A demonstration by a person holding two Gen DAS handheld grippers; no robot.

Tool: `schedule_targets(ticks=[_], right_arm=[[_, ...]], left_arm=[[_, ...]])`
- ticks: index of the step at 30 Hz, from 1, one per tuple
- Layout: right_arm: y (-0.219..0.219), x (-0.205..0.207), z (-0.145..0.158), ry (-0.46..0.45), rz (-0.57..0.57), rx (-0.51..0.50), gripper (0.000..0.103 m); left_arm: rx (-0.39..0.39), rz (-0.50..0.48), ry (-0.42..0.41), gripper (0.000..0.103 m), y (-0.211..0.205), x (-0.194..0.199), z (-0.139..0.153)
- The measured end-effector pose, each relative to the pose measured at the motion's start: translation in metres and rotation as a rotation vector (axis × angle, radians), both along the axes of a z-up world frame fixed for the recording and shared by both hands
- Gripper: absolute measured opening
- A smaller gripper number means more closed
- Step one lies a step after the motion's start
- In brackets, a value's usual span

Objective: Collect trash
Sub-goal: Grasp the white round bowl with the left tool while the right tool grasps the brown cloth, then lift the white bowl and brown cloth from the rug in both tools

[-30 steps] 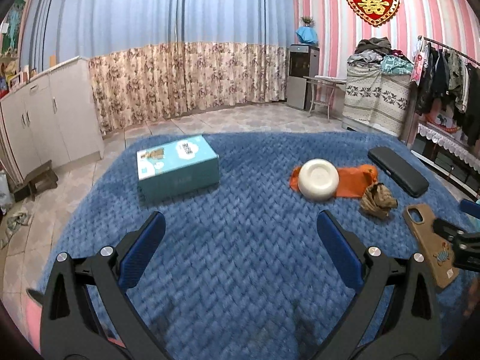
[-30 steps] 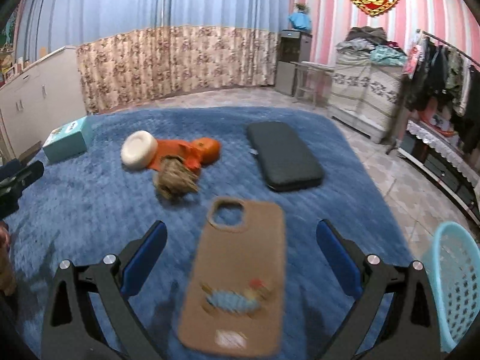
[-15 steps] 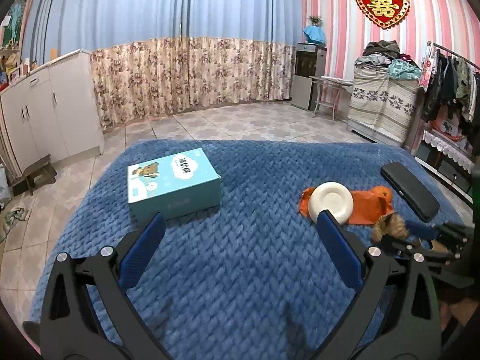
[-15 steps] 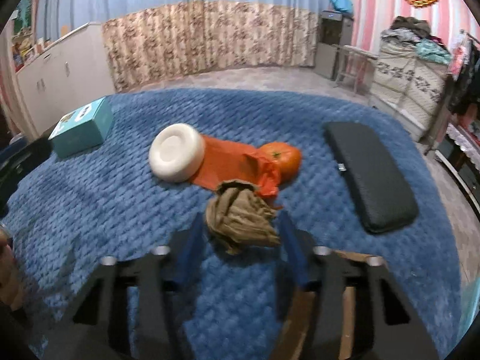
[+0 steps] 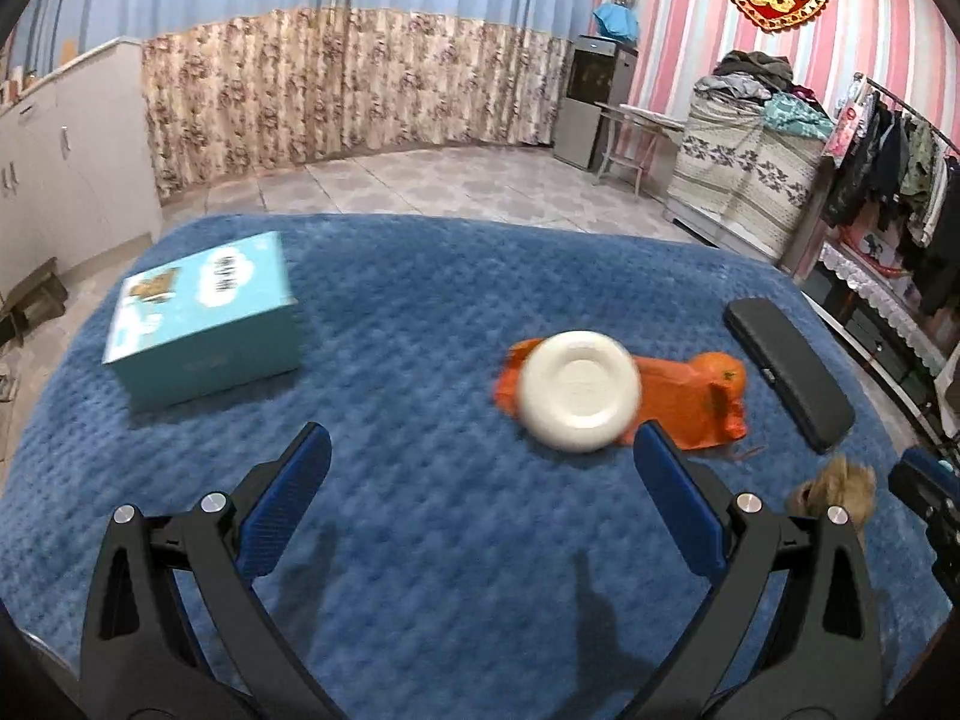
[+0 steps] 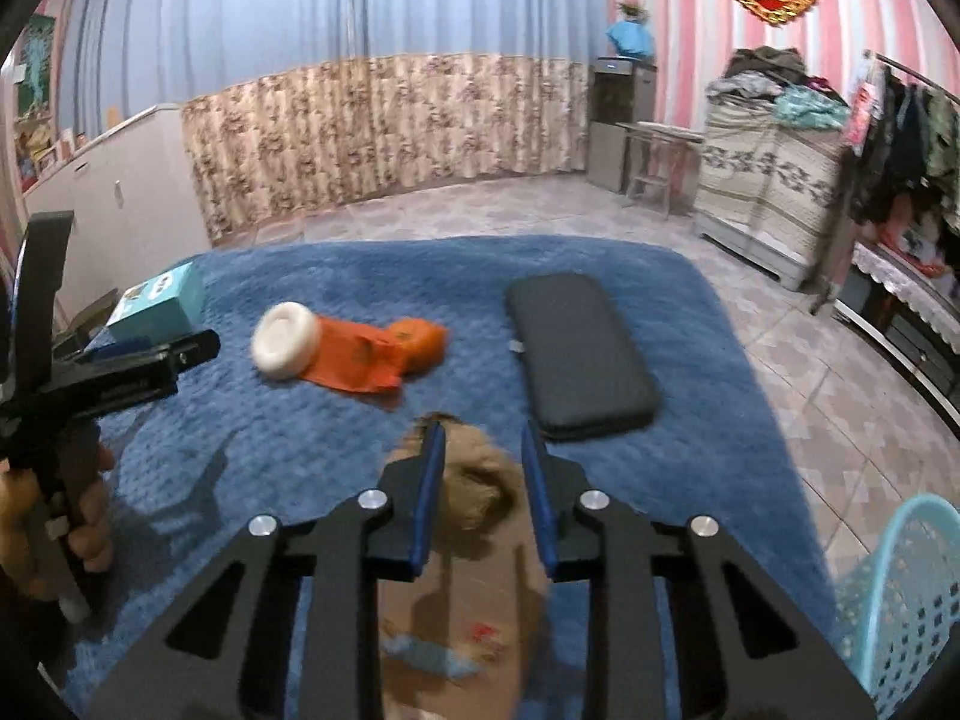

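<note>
My right gripper [image 6: 483, 441] is shut on a crumpled brown paper wad [image 6: 480, 492] and holds it just above the blue blanket [image 6: 288, 438]. The wad also shows at the right edge of the left wrist view [image 5: 834, 489]. My left gripper [image 5: 480, 450] is open and empty, low over the blanket, short of a white round dish [image 5: 579, 399] lying on an orange bag [image 5: 684, 402]. An orange fruit [image 5: 723, 369] sits at the bag's right end. A light blue plastic basket [image 6: 900, 600] stands on the floor at the lower right of the right wrist view.
A teal box [image 5: 207, 315] lies on the blanket's left. A black case [image 6: 579, 354] lies to the right. A brown phone case [image 6: 462, 630] lies under my right gripper. Cabinets, curtains and a clothes rack ring the tiled floor.
My right gripper closed on the brown paper wad and lifted it back over the phone case. My left gripper moved forward and right toward the white dish.
</note>
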State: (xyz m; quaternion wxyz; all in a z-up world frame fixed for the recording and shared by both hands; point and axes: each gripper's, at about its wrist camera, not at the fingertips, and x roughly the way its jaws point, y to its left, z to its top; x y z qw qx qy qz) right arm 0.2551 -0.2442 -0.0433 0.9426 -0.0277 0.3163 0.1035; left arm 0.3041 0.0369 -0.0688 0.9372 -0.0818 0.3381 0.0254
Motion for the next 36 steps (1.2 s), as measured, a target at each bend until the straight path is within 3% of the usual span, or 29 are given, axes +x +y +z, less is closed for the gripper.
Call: schedule_targets(ticks=[4, 5, 6, 8, 12, 14, 18, 21, 26, 31, 32, 33, 36], right_arm=[[-0.020, 0.005, -0.009, 0.037, -0.033, 0.052, 0.027], [-0.022, 0.006, -0.011, 0.041, -0.043, 0.057, 0.031], [-0.024, 0.008, -0.014, 0.049, -0.051, 0.060, 0.044], [-0.023, 0.010, -0.018, 0.045, -0.063, 0.049, 0.060], [-0.024, 0.007, -0.026, 0.041, -0.075, 0.036, 0.061], [-0.023, 0.006, -0.028, 0.041, -0.076, 0.049, 0.062], [-0.019, 0.004, -0.027, 0.037, -0.070, 0.059, 0.063], [-0.009, 0.001, -0.026, 0.031, -0.058, 0.054, 0.074], [0.009, 0.004, -0.026, 0.029, -0.035, 0.043, 0.080], [0.027, 0.019, -0.037, 0.062, -0.033, 0.021, 0.078], [0.029, 0.020, -0.039, 0.067, -0.033, 0.022, 0.069], [0.030, 0.022, -0.041, 0.077, -0.029, 0.024, 0.053], [0.032, 0.022, -0.044, 0.084, -0.019, 0.028, 0.048]], left_arm=[[0.025, -0.032, 0.015, 0.098, -0.018, 0.014, -0.004], [0.047, -0.033, 0.019, 0.098, -0.022, 0.018, -0.006], [0.061, -0.034, 0.027, 0.098, -0.025, 0.022, -0.008], [0.072, -0.053, 0.054, 0.097, -0.031, 0.031, -0.014], [0.087, -0.072, 0.080, 0.092, -0.035, 0.044, -0.019], [0.087, -0.082, 0.103, 0.076, -0.037, 0.051, -0.022], [0.077, -0.109, 0.097, 0.059, -0.039, 0.050, -0.022], [0.092, -0.112, 0.072, 0.058, -0.040, 0.044, -0.018], [0.102, -0.083, 0.026, 0.058, -0.026, 0.023, -0.006], [0.107, -0.051, -0.014, 0.058, -0.005, -0.003, 0.005], [0.106, -0.047, -0.016, 0.058, -0.001, -0.008, 0.007], [0.108, -0.044, -0.019, 0.058, 0.002, -0.011, 0.008], [0.120, -0.031, -0.030, 0.057, 0.008, -0.022, 0.010]])
